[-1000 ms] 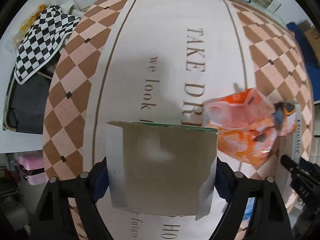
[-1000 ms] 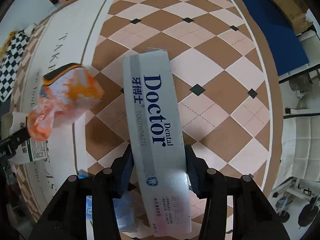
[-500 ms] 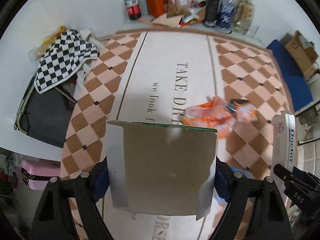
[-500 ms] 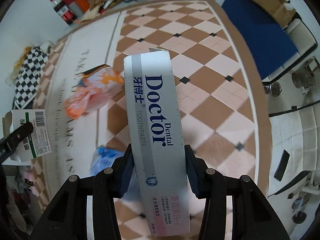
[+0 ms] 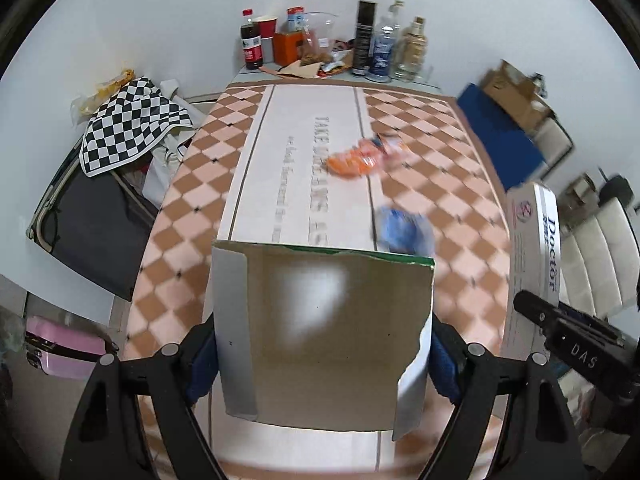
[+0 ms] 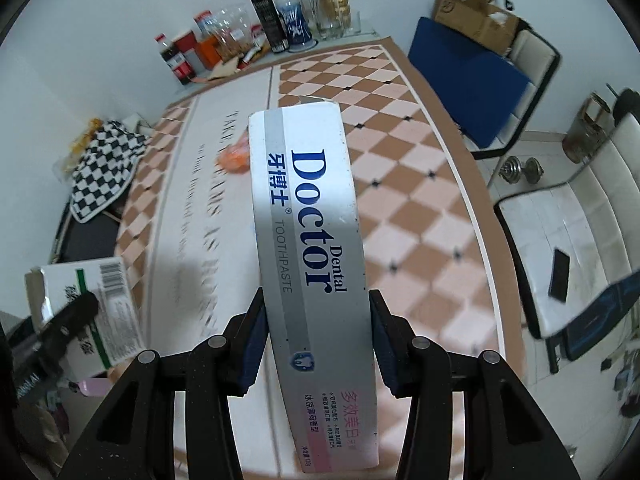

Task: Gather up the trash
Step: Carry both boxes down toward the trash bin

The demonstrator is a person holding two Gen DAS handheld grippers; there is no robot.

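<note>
Toothpaste box (image 6: 310, 264): clamped lengthwise between both fingers of the right gripper (image 6: 316, 344), held above the table (image 6: 420, 216). Carton (image 5: 324, 332): flattened, plain inner side facing the camera, clamped by the left gripper (image 5: 322, 356), also above the table. On the tablecloth below: orange wrapper (image 5: 356, 160) near the centre stripe, blue wrapper (image 5: 404, 230) nearer, apart from it. Bottles (image 5: 384, 46) stand along the far edge. Checkered cloth (image 5: 128, 126) lies beside the table.
</note>
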